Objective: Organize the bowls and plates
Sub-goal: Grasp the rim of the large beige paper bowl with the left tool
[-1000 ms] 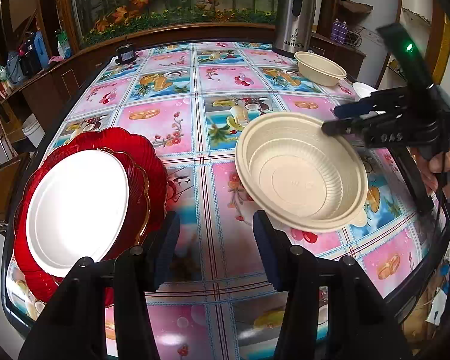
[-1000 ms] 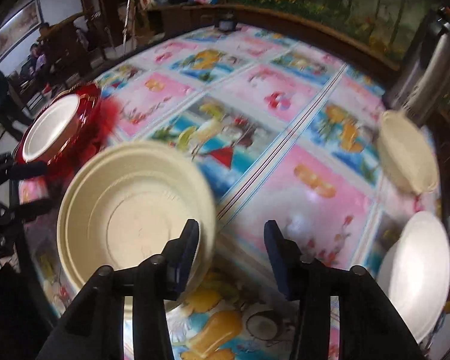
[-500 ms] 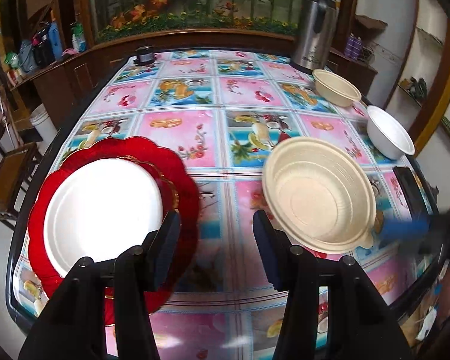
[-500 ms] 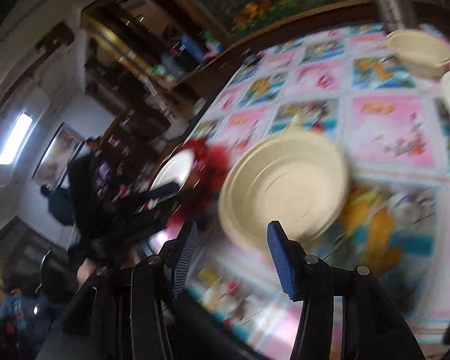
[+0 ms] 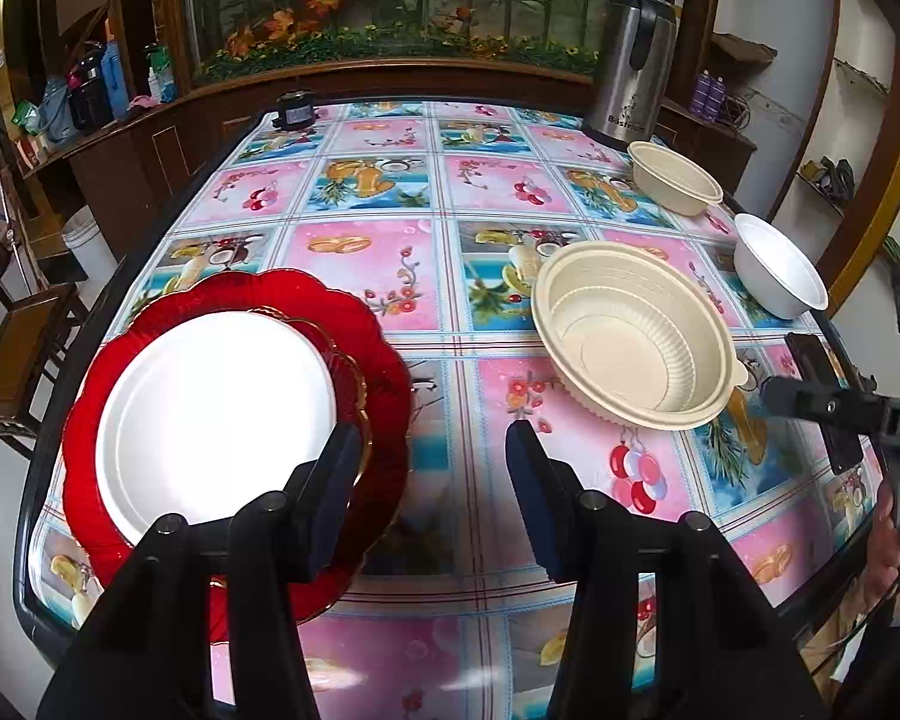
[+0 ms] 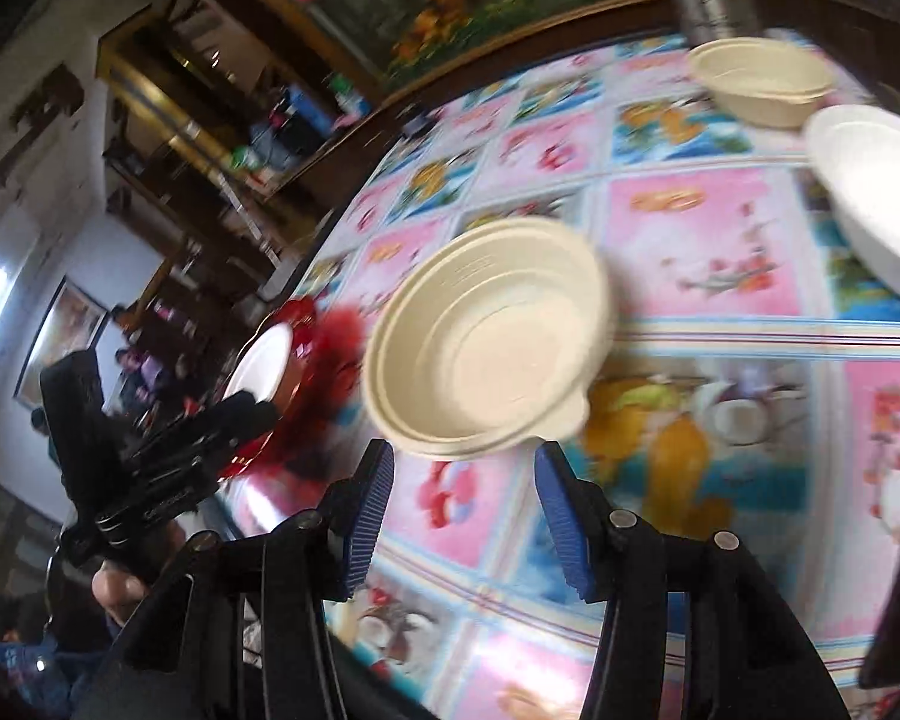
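Observation:
A white plate lies on a red scalloped plate at the table's near left. A large beige bowl stands right of centre; it also shows in the right wrist view. A smaller beige bowl and a white bowl stand at the far right. My left gripper is open and empty, low over the table between the red plate and the large bowl. My right gripper is open and empty, just short of the large bowl's near rim.
A steel thermos jug stands at the table's back right. A small black object sits at the back edge. A wooden chair stands off the left side. The floral tablecloth covers the table.
The right gripper drew back from over the large bowl toward the table's right edge and swung round. The left gripper pulled back and rose a little. Nothing was taken hold of.

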### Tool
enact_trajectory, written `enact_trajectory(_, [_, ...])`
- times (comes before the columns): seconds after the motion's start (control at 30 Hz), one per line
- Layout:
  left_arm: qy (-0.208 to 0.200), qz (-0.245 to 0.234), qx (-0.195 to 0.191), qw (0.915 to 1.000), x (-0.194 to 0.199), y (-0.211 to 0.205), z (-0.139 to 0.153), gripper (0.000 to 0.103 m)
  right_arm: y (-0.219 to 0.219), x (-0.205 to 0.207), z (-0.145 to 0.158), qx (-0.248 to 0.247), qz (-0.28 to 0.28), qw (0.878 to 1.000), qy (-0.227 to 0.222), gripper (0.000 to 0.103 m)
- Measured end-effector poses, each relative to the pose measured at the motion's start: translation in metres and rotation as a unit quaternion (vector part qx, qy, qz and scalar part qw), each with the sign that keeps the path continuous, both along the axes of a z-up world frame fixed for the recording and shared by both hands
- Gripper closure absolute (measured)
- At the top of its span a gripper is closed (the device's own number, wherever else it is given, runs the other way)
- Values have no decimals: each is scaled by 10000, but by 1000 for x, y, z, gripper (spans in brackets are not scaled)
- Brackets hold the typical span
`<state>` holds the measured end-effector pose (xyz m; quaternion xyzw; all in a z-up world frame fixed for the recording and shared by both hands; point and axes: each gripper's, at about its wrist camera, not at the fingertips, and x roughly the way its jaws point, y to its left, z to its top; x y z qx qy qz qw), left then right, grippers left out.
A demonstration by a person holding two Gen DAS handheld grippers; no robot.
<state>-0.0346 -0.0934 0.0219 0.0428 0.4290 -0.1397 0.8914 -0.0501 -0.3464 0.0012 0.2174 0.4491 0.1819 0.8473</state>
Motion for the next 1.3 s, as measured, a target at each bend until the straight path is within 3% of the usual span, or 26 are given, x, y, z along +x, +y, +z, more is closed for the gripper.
enact_trajectory(0.17, [128,-178,-92,9997,3,-11,2,54,-25,-10,1,78,-486,9987,-160,51])
enact_trajectory(0.43, [378,-330,-219,9985,30,-36,11,54,-45,-7,2,252,-775,9963,-281,52])
enact_trajectory(0.6, [594,-242,-221,9977,53,-49,9,58,-49,2,10,52,-919,9950,-395,62])
enact_trajectory(0.7, [699,-176,-190,9972,64,-53,3,58,-52,14,9,-18,-954,9949,-337,63])
enact_trajectory(0.8, [733,-99,-111,9972,70,-56,-4,60,-51,28,4,-131,-937,9953,-223,79])
enact_trajectory(0.87, [786,-98,-135,9968,73,-57,-8,67,-51,36,-3,-23,-947,9954,-106,79])
enact_trajectory(1.17, [998,-140,-185,9947,80,-61,-24,68,-37,49,-19,-166,-788,9967,94,76])
enact_trajectory(1.2, [1000,-155,-151,9948,79,-64,-27,68,-36,49,-21,-168,-772,9968,119,80])
enact_trajectory(1.3, [891,-305,-126,9955,72,-71,-31,83,-31,47,-25,-132,-756,9970,75,88])
